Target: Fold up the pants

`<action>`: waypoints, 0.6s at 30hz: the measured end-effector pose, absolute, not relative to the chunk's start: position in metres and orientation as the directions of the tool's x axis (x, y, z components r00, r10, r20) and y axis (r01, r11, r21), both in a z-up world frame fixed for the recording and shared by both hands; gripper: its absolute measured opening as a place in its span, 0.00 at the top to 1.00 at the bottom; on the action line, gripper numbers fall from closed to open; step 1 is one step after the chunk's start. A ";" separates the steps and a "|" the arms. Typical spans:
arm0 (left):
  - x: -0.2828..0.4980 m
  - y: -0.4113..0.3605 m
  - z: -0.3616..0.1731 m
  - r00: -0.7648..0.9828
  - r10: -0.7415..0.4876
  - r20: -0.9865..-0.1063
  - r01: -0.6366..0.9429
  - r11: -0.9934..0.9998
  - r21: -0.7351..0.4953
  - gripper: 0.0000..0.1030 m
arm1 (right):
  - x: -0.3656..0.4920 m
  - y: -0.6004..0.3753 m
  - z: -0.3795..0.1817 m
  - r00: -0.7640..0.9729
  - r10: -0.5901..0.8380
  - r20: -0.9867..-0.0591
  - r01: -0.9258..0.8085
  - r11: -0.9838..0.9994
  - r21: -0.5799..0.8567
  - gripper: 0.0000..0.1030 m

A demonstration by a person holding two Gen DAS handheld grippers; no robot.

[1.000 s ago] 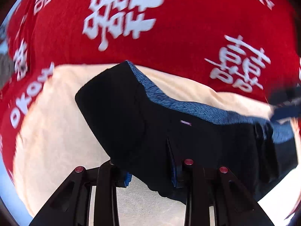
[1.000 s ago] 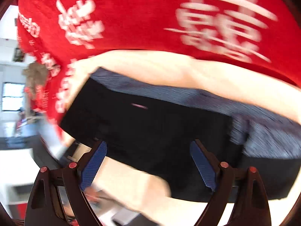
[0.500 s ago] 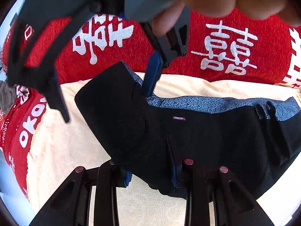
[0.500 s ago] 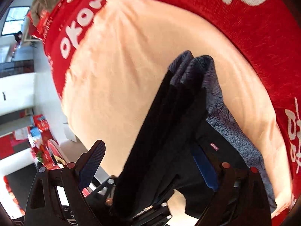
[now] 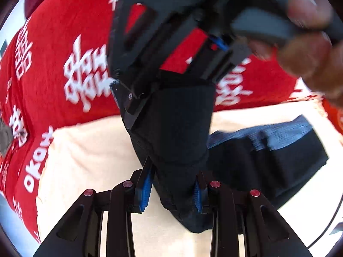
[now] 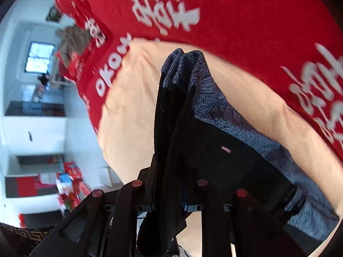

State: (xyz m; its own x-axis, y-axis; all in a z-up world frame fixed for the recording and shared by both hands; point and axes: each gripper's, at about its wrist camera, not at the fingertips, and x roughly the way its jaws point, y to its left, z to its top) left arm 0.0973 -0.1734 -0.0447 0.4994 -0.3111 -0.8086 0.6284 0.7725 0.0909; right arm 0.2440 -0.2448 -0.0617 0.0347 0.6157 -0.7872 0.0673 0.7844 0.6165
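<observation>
The left claw (image 5: 172, 187) is clenched on a thick fold of the black pants (image 5: 178, 132), its blue pads (image 5: 146, 187) pressing the cloth from both sides at 6 o'clock in the left wrist view. From that grip the fold rises toward 12 o'clock, where the right claw (image 5: 137, 98) meets its upper edge; a hand (image 5: 308, 49) at 2 o'clock holds that claw's grey handle, blurred. The rest of the pants trails off toward 3 o'clock, lying on a cream cloth (image 5: 90, 150), with a blue-grey patterned lining (image 5: 278, 128) showing along the far edge.

In the right wrist view the right claw (image 6: 171, 184) is clamped on several stacked layers of the pants (image 6: 171, 128), which stand on edge between its fingers and run up to 12 o'clock. The patterned lining (image 6: 214, 98) shows along the top and down toward 4 o'clock, and a small label (image 6: 226, 150) sits on the black cloth near the centre.

Under the cream cloth (image 6: 137, 90) lies a red blanket (image 6: 246, 21) with white characters, filling the view from 10 to 3 o'clock. A room with a window (image 6: 39, 57) shows at 9 o'clock.
</observation>
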 end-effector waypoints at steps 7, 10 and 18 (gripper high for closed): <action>0.042 -0.247 -0.012 0.465 -0.402 -0.789 0.743 0.661 0.102 0.68 | 0.162 -0.355 -0.024 0.275 0.648 -0.710 0.168 0.695 0.699 0.81; 0.013 -0.281 -0.012 0.424 -0.429 -0.797 0.795 0.599 0.100 0.68 | 0.117 -0.396 -0.023 0.353 0.632 -0.689 0.218 0.661 0.718 0.80; -0.065 -0.363 -0.049 0.348 -0.416 -0.840 0.884 0.444 0.146 0.68 | 0.008 -0.497 -0.064 0.433 0.595 -0.677 0.362 0.573 0.735 0.79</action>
